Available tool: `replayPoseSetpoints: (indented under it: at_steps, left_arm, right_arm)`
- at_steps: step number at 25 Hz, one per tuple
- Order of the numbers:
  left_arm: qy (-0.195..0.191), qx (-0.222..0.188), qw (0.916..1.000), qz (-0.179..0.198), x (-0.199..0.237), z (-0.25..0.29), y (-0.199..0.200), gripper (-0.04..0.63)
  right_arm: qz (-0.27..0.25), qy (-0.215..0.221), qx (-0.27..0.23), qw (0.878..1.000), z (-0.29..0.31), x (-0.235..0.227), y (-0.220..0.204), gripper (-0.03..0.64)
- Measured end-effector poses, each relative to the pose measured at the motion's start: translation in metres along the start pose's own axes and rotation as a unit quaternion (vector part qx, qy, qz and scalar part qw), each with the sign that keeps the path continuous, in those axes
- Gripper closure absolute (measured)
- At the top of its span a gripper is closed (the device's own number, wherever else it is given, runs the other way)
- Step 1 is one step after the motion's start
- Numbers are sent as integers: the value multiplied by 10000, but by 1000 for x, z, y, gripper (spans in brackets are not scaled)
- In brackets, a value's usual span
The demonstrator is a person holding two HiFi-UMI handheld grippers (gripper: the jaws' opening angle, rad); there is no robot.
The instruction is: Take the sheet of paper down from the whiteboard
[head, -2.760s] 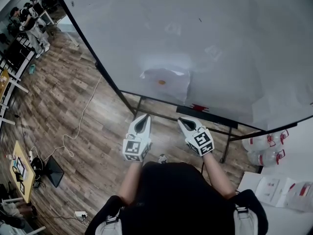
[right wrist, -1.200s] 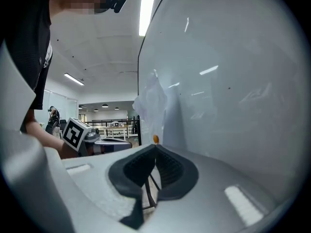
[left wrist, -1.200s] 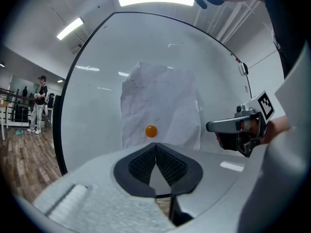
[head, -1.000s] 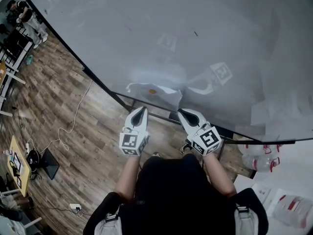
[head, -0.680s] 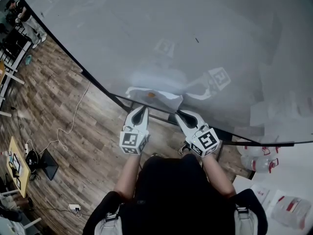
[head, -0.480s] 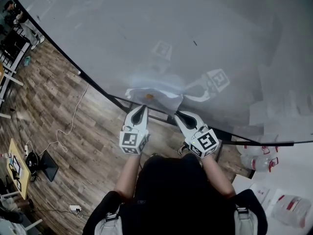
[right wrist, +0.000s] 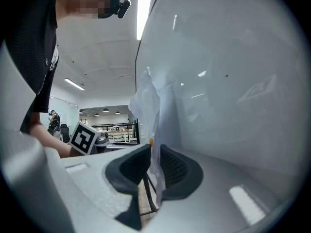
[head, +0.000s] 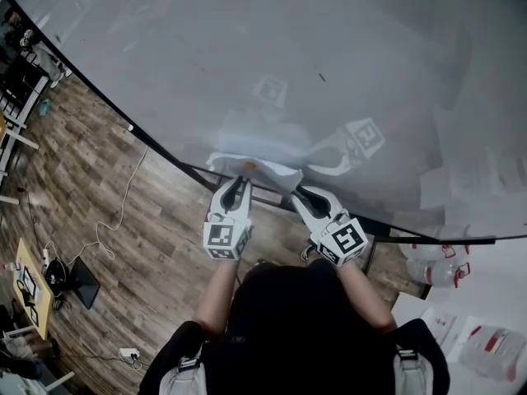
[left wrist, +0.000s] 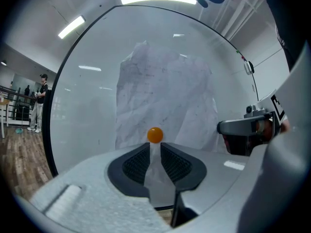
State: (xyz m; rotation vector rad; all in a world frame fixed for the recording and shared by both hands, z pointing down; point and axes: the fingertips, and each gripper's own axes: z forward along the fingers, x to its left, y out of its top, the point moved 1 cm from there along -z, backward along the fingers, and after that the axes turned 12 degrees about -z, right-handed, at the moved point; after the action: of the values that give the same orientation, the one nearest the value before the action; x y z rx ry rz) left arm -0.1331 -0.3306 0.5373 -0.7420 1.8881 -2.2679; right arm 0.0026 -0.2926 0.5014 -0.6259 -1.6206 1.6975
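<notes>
Left gripper view: left gripper (left wrist: 154, 147) jaws just eased narrowly apart, sheet of paper (left wrist: 165, 91) between; right gripper (right wrist: 155, 150) pinches its edge

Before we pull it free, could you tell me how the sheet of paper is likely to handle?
The sheet of paper looks creased and its edge buckles off the whiteboard, so it is probably floppy and light. Pinned by the orange magnet, it may tear if yanked.
</notes>
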Motion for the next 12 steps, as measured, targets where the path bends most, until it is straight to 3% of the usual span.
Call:
replayPoseSetpoints:
  at_steps: [3, 12]
  left_arm:
    - [44, -7, 10000, 85, 2, 6, 6, 481]
    - [117, -76, 9997, 197, -4, 24, 12, 438]
  right_arm:
    - [-2, 20, 67, 10000, 5, -1, -1, 552]
    - [40, 96, 113, 9999, 11, -5, 0, 606]
